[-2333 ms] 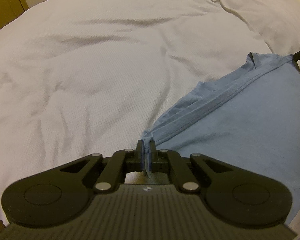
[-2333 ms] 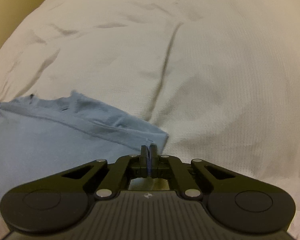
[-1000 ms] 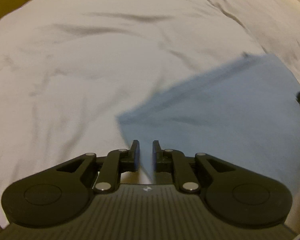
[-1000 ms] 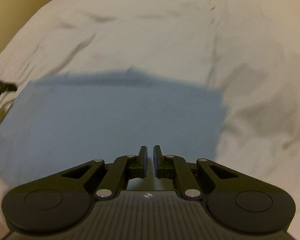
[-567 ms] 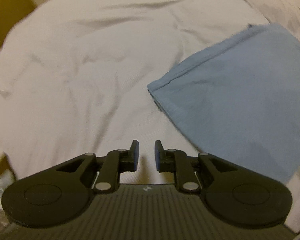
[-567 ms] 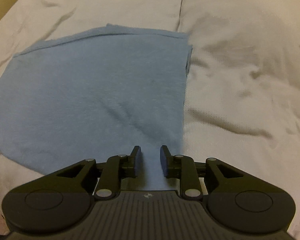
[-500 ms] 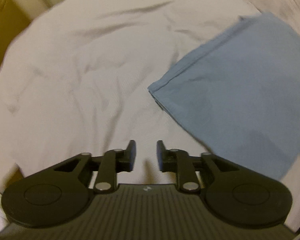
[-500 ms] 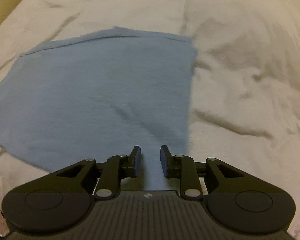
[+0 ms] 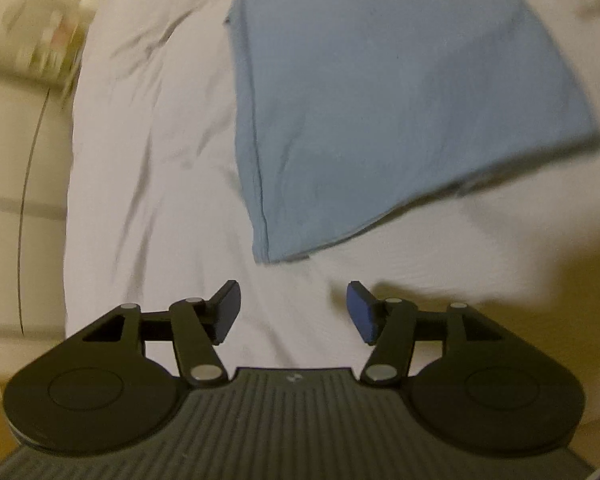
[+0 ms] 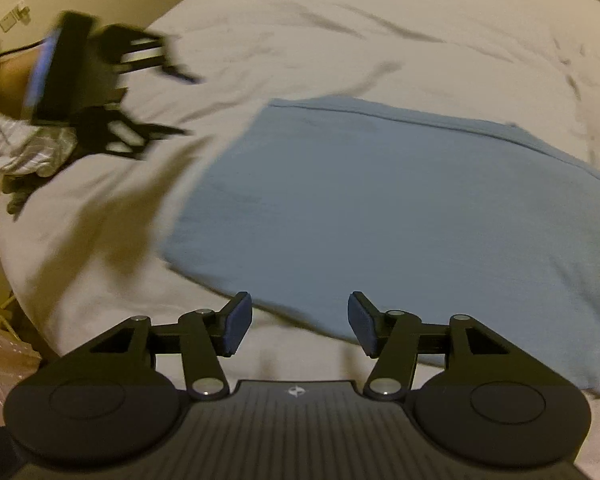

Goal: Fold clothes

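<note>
1. On the white bedspread [image 10: 380, 28], a folded blue garment [image 10: 400, 208] is laid flat, and a seam is seen along its far edge.
2. Both grippers are held clear of the cloth, and nothing is gripped by either.
3. The left gripper [image 9: 292, 312] is poised over bare sheet just short of the garment's near corner; its jaws are being opened, and nothing is caught between them.
4. The right gripper [image 10: 300, 326] is hung above the garment's near edge, jaws likewise opening, and the pads are kept off the fabric.
5. A motion-blurred left gripper is glimpsed at the upper left of the right wrist view.
</note>
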A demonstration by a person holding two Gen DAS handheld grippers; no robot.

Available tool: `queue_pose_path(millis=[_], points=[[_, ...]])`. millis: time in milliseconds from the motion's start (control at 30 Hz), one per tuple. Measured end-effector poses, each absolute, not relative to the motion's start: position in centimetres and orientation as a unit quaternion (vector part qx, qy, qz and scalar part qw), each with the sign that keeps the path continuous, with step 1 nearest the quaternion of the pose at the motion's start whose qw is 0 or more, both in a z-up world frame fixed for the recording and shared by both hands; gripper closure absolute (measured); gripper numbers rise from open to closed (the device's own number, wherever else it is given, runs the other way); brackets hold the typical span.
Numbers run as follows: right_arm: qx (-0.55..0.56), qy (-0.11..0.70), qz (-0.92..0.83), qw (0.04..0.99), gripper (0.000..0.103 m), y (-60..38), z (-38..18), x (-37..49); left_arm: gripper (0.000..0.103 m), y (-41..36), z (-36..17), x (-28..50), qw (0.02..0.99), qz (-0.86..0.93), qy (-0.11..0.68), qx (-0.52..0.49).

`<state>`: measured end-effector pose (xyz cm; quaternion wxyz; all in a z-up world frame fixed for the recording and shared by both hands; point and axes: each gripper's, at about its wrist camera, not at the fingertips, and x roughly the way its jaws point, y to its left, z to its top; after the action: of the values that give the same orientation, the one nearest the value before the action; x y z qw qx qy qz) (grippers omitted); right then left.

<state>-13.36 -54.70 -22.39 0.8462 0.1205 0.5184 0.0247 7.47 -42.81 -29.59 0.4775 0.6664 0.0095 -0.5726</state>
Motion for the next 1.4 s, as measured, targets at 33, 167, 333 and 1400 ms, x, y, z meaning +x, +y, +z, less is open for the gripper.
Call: queue_pose_path(millis=[33,167,333,1400], points=[[0.122,0.518,0.019,0.846,0.047,-53.2,-22.4,-12.7,0.051,-42.8,-30.7,8.2,0.467,-0.583,-0.011,0.665],[0.114,0.526,-0.029,0.843,0.045,-47.9,-23.4,-10.1,0.057,-42.0,-34.7,10.3,0.409,-0.62,-0.12,0.659],[0.051,0.541,-0.06,0.837,0.044,-42.7,-24.6,-7.3,0.057,-41.9,-37.6,11.6,0.369,-0.631,-0.235,0.64],[-0.128,0.56,-0.195,0.795,0.103,-37.8,-31.3,-0.2,0.098,-47.1,-35.6,12.6,0.34,-0.661,-0.242,0.623]])
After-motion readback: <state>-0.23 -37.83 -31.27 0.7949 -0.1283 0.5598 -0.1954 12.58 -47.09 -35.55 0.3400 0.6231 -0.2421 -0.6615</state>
